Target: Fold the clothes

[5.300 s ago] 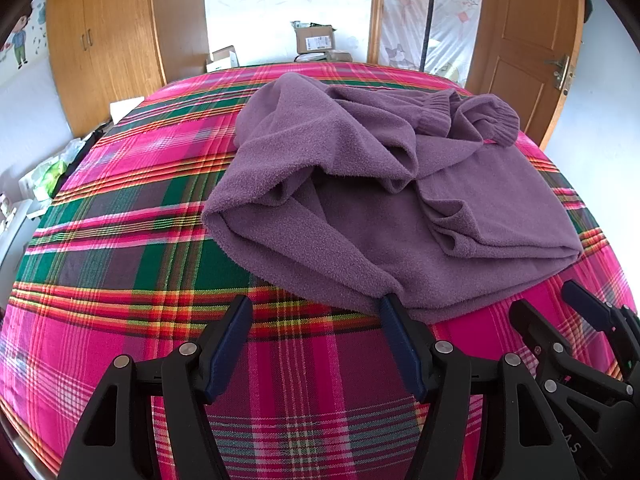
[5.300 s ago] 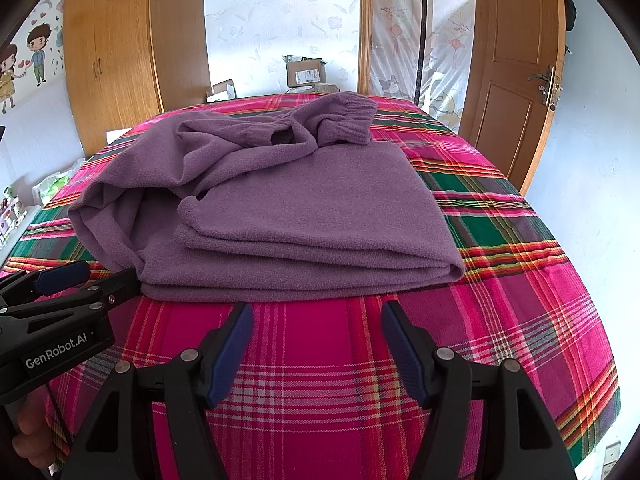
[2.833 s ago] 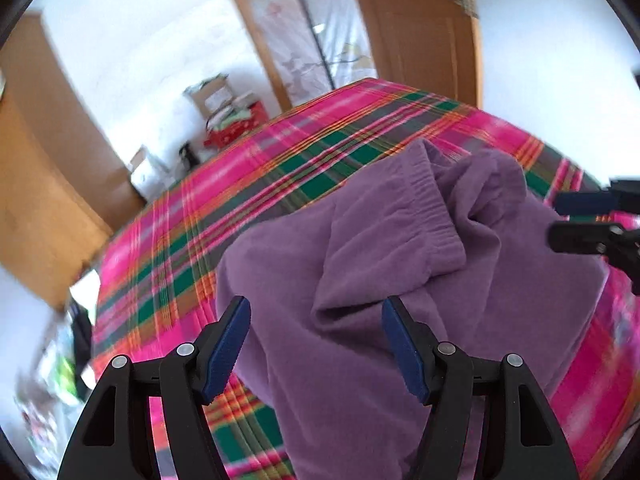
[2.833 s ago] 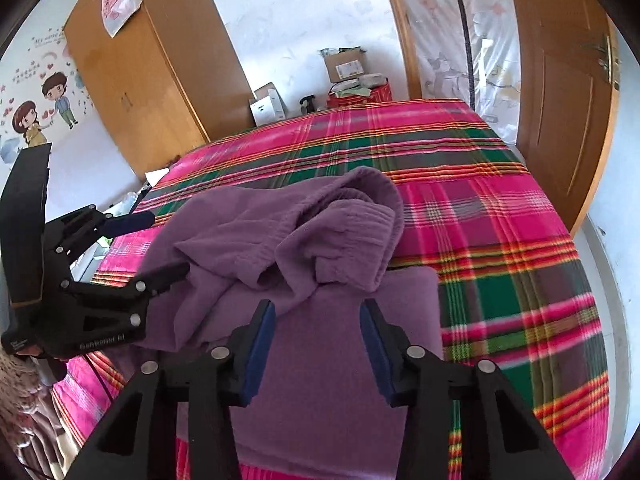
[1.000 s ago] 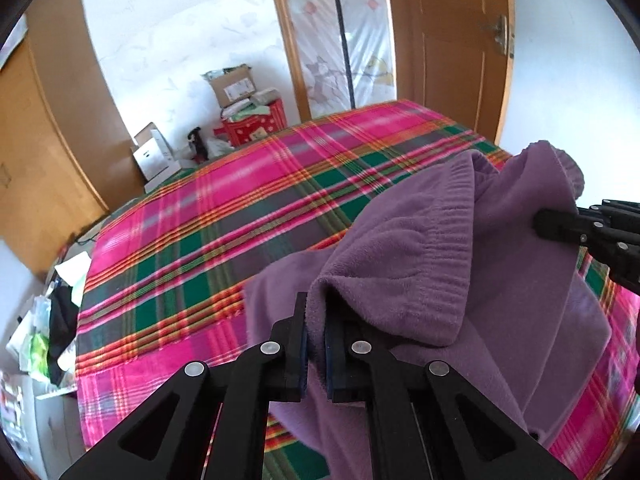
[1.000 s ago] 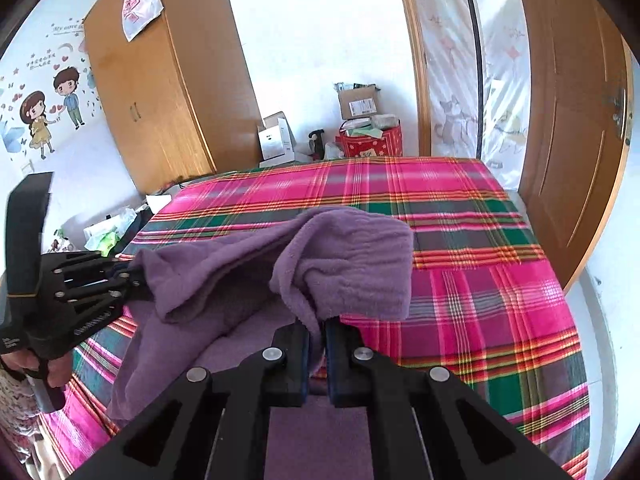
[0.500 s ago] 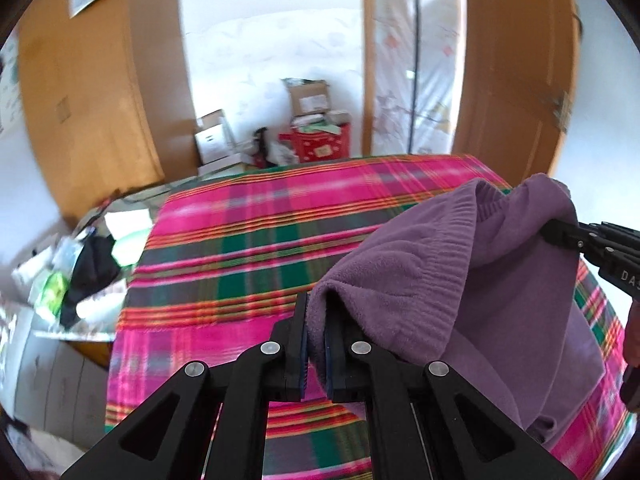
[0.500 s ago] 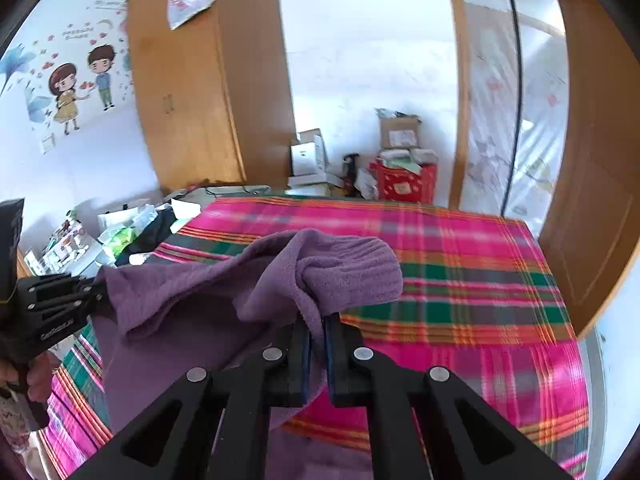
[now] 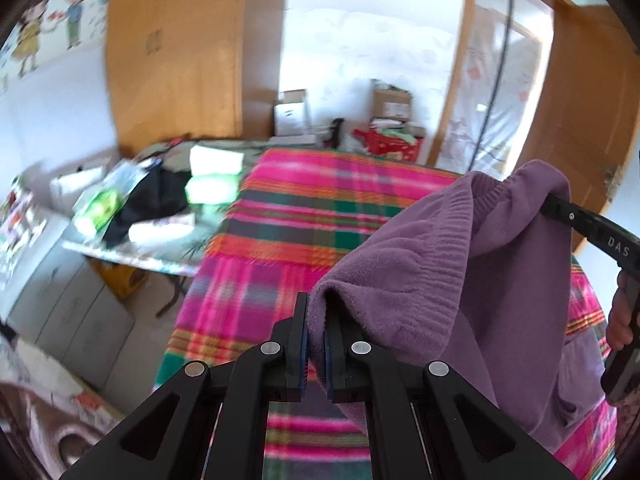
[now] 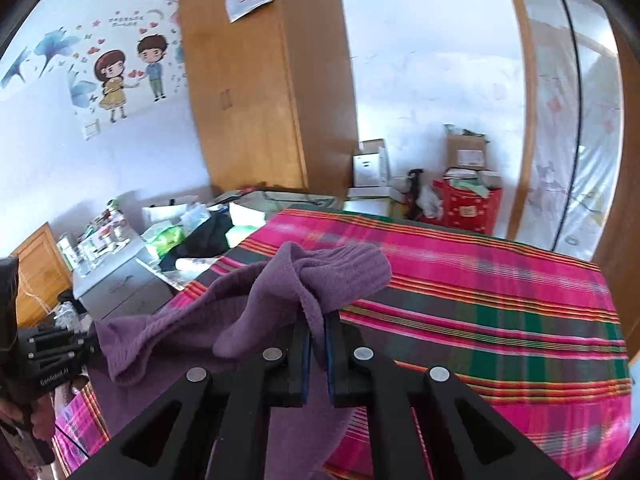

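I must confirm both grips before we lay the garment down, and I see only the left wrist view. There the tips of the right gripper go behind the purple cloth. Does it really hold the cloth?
Observer: Yes. In the right wrist view the right gripper is shut on a fold of the purple garment, beside its ribbed band.
Operator: Where does that band lie?
Observer: It drapes forward over that gripper, with the plaid bedspread behind it.
Operator: Does my left gripper show there?
Observer: Yes, at the left edge. The left gripper meets the other end of the garment, and the cloth sags between the two.
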Motion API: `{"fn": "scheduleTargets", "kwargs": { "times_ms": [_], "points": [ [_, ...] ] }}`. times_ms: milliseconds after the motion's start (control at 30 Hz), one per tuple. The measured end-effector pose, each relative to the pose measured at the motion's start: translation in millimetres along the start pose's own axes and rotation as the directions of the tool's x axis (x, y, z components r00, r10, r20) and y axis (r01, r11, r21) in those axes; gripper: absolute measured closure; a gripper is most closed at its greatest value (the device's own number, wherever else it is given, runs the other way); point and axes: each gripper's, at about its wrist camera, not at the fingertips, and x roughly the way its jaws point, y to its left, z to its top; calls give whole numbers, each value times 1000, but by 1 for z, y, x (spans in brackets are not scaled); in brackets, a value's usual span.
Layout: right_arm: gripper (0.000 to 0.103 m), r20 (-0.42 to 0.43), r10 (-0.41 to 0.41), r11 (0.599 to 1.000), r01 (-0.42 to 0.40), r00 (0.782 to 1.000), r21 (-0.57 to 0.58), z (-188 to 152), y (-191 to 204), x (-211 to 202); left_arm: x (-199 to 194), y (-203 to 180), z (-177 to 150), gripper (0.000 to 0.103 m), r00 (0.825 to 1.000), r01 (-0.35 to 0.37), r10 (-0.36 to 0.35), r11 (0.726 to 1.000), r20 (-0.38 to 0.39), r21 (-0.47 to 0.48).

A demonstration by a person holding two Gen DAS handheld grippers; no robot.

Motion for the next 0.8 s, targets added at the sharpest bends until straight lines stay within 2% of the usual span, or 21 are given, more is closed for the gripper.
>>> {"fn": "scheduleTargets", "kwargs": {
  "times_ms": [333,433,467,600,700,800],
  "points": [
    [95,-109,113,992,-118,988,-47,-6,36,55,3,40,-60,97,995,-1,-15,988,-101,-155],
    [95,-155,125,990,-133,980,-41,-15,40,63,2,48,-72,97,992,-44,23,985,-124,-165],
    [94,-167,125,990,-133,978,-36,-17,39,64,2,51,-75,97,991,-54,33,984,-130,-167],
    [75,-183,126,992,-125,975,14,-24,24,51,-3,58,-80,97,988,-84,58,980,-142,-181],
    [71,-174,132,990,-123,976,63,-30,7,33,-3,61,-81,97,988,-50,16,974,-154,-219],
    [69,-176,119,991,-106,977,80,-37,-6,17,-5,54,-79,97,988,-16,-18,976,-153,-218]
  ]
}}
